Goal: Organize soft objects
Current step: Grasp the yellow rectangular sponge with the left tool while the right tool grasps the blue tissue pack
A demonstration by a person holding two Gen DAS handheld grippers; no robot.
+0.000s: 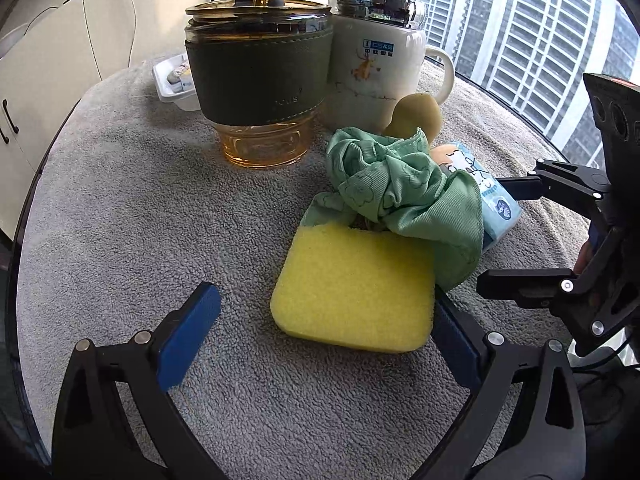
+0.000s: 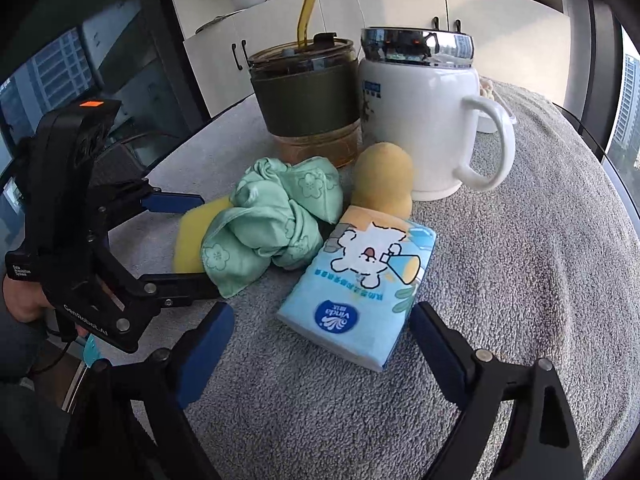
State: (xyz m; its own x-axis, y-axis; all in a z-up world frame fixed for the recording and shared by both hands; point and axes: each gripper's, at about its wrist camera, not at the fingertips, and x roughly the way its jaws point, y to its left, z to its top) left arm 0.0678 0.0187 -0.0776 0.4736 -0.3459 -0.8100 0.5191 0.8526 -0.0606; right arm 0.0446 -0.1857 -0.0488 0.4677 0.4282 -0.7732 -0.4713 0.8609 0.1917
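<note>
Both tongs spread wide, gripping nothing. Left tongs (image 1: 324, 340) straddle yellow sponge (image 1: 356, 292), green cloth (image 1: 400, 192) draped on its far edge. Right tongs (image 2: 320, 344) flank tissue pack (image 2: 360, 284) on towel-covered table (image 2: 520, 280).

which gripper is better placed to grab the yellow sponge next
Left. The left gripper is open with the yellow sponge between its fingers; the right gripper is open around the tissue pack.
</note>
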